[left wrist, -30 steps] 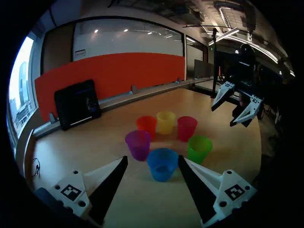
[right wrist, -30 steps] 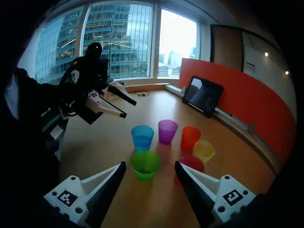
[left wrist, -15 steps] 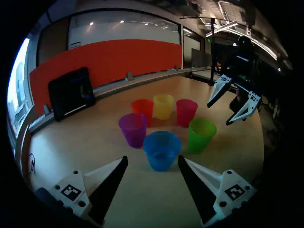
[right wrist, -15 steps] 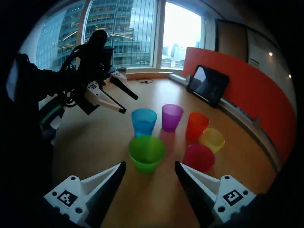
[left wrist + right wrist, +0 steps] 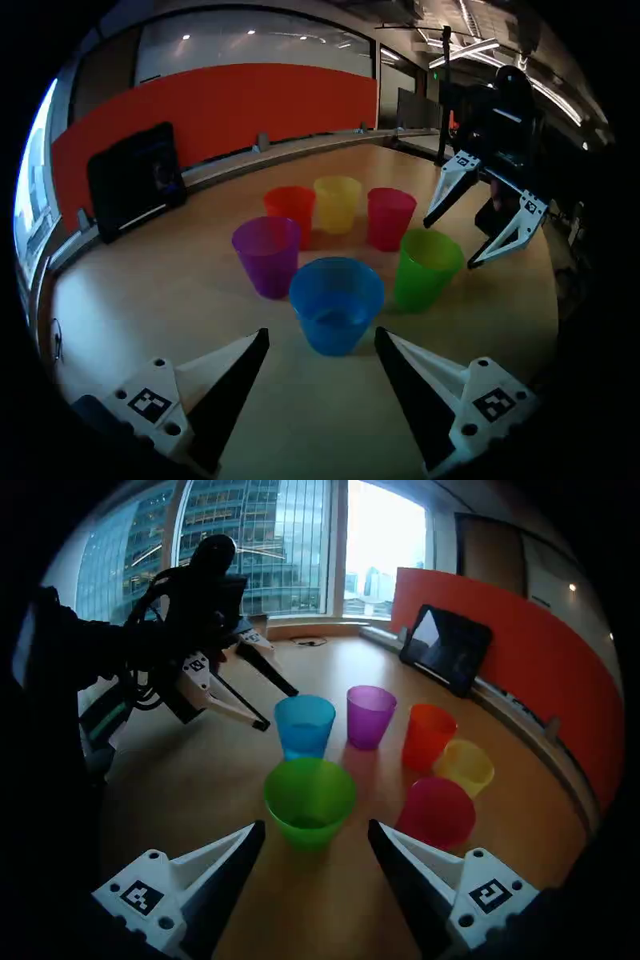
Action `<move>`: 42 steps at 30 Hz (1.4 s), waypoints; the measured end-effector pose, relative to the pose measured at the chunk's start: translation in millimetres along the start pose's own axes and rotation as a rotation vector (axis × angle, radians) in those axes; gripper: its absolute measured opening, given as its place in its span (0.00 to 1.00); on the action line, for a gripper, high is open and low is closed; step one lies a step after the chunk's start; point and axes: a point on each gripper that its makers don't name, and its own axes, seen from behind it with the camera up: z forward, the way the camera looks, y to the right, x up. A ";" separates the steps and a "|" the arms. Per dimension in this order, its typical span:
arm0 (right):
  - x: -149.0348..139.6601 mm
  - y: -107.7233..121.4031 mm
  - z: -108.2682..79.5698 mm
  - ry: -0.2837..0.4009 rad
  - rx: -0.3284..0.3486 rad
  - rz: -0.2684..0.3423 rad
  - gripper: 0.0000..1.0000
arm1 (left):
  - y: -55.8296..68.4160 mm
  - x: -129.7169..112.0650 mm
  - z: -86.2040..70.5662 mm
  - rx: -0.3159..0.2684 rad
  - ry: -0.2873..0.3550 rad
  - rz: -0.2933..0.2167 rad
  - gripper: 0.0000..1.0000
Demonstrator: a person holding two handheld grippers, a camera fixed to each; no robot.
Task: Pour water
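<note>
Left claw [image 5: 321, 331] gapes — blue cup [image 5: 336, 302] translucent, upright.

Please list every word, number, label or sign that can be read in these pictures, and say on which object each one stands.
No text can be read in either view.
Left gripper and right gripper: square black-and-white code markers, no letters or numbers.
Blue cup and the other cups: plain, no print.
Tablet: nothing legible.
</note>
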 end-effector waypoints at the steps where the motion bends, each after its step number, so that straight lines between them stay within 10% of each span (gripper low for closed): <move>1: -0.3 -0.5 2.6 -0.002 0.003 -0.002 0.99 | 0.7 -0.1 1.9 -0.004 -0.002 0.001 0.98; 23: 11.4 -6.7 39.9 0.014 0.045 -0.002 0.99 | 10.9 8.2 30.7 -0.053 -0.011 0.028 0.98; 42: 20.1 -7.4 36.3 0.042 0.044 0.012 0.93 | 14.1 10.1 33.5 -0.057 -0.017 0.038 0.98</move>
